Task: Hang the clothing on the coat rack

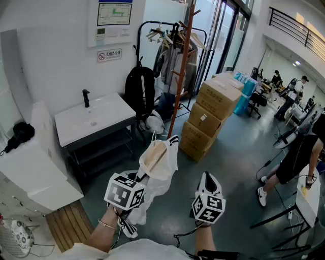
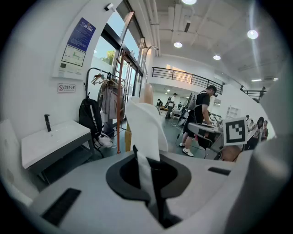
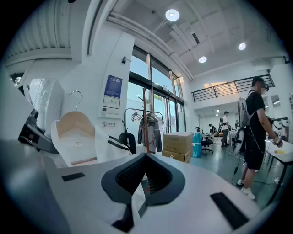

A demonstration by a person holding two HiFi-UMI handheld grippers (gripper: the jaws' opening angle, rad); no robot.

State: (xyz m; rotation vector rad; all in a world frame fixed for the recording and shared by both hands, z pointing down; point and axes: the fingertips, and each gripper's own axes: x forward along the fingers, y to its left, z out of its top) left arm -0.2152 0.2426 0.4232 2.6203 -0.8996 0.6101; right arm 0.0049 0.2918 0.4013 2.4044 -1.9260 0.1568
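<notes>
White garment [image 1: 161, 161] on wooden hanger [image 1: 155, 156]: light, limp, likely slip-prone; left claw [image 2: 146, 176] and right claw [image 3: 141, 185] each clenched on its fabric; best carried by the hanger.

A white wall [image 1: 61, 66] is shown at the left, hung with printed notices [image 1: 114, 14]. A white washbasin [image 1: 96, 122] with a black tap [image 1: 86, 97] is set against the wall on a dark stand. A black backpack [image 1: 140, 89] is seen just beside the basin. Stacked cardboard boxes [image 1: 216, 101] are placed on the grey-green floor [image 1: 228, 162] near tall glass doors [image 1: 223, 35]. A railed balcony [image 1: 299, 28] is seen above the far office area. Round ceiling lights [image 3: 172, 14] are lit.
</notes>
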